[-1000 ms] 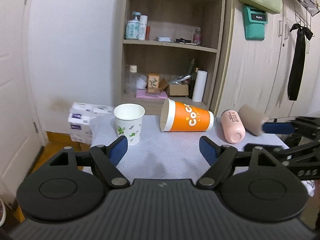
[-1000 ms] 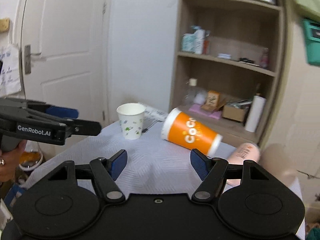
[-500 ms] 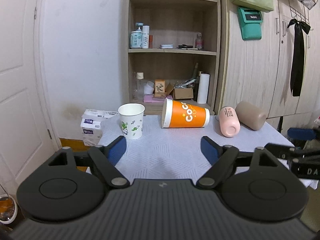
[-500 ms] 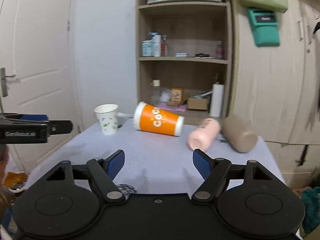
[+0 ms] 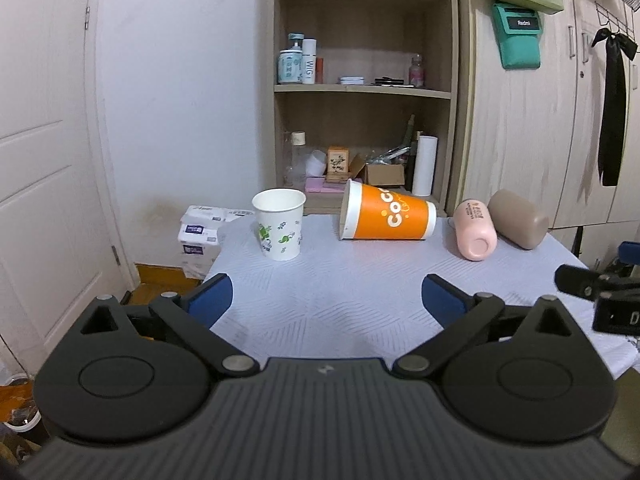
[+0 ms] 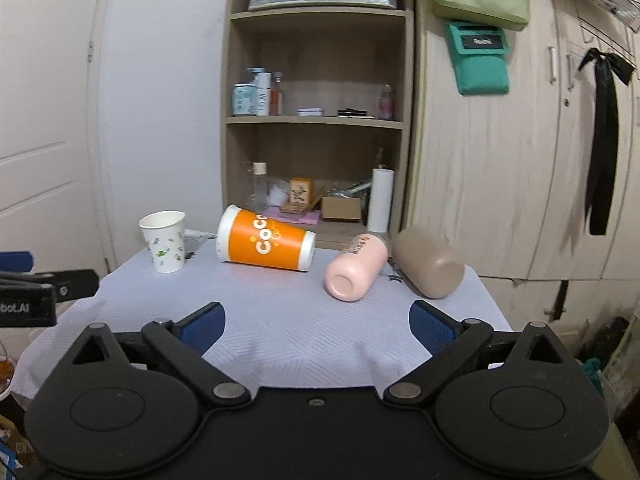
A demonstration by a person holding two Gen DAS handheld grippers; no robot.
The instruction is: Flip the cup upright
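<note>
An orange paper cup (image 5: 387,213) lies on its side at the far middle of the table, also in the right wrist view (image 6: 265,245). A pink cup (image 5: 475,229) (image 6: 355,267) and a brown cup (image 5: 518,219) (image 6: 429,261) lie on their sides to its right. A white floral paper cup (image 5: 280,229) (image 6: 164,241) stands upright at the left. My left gripper (image 5: 325,300) is open and empty above the near table edge. My right gripper (image 6: 317,326) is open and empty, well short of the cups.
The table (image 5: 340,296) has a pale textured cloth. A wooden shelf unit (image 5: 362,92) with bottles and boxes stands behind it. A wardrobe (image 5: 532,120) is at the right, a door (image 5: 44,160) at the left. Tissue packs (image 5: 200,236) sit on the floor.
Both grippers have pulled back from the table and stayed open. The right view has swung so that all the cups show. The cups have not moved.
</note>
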